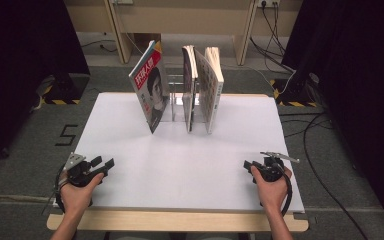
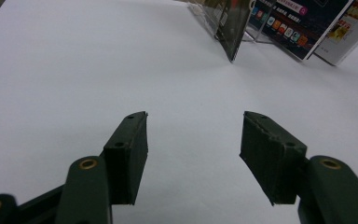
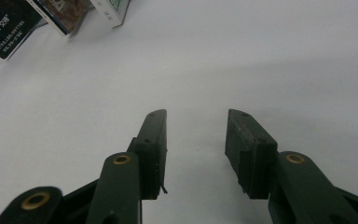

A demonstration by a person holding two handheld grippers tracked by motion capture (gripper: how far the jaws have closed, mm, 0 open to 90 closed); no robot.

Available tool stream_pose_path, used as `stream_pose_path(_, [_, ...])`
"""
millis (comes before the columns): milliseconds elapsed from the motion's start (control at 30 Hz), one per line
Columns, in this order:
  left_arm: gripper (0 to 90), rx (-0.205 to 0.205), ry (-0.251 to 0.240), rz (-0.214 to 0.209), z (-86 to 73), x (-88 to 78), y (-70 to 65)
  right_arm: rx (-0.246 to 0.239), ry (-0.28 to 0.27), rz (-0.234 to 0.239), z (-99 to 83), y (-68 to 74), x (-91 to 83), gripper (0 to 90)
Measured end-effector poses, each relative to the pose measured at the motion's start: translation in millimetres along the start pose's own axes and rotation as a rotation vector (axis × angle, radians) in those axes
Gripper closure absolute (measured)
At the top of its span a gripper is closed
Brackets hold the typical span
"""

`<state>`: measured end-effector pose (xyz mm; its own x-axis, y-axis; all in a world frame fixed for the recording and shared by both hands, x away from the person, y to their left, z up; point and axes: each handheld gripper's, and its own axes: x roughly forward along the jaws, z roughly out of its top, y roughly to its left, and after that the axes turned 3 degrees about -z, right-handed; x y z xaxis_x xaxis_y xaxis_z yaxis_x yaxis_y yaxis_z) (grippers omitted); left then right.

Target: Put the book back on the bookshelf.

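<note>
Your broad white rectangular counter [image 1: 180, 165], with its pale wooden edge along your side, carries everything here. At its far middle stands a clear acrylic book rack [image 1: 177, 102], and in it are three upright volumes. The largest face you see is the glossy magazine with a red-and-white title band and a portrait on its cover [image 1: 150, 92]; it leans to the left at the left end of the rack, its lower edge on the counter. Just beside it to the right stands a thin dark-spined book [image 1: 189, 85], nearly upright, and touching or almost touching that one is a thicker pale paperback with a patterned cover [image 1: 211, 87], tilted slightly to the right. These sit well apart from both of your hands.

Your left hand [image 1: 75, 192] rests at the near left corner of the counter, holding the black left gripper [image 1: 104, 164], which points across the surface toward the right. In the left gripper view its jaws stand wide apart with bare counter between them, released and grasping nothing.

Your right hand [image 1: 272, 187] is at the near right, holding the black right gripper [image 1: 247, 165], aimed left. Its jaws are likewise parted, somewhat narrower, over bare white surface, holding nothing.
</note>
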<state>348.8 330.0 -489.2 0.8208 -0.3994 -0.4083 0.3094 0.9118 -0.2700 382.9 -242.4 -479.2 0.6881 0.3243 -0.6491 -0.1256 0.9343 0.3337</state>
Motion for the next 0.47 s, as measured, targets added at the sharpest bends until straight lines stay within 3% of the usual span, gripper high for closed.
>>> stream_pose_path(467, [41.1,0.015,0.014,-0.016,-4.5,3.1,-4.3,-0.018,-0.003,-0.008,0.4,6.9,-0.7,58.9])
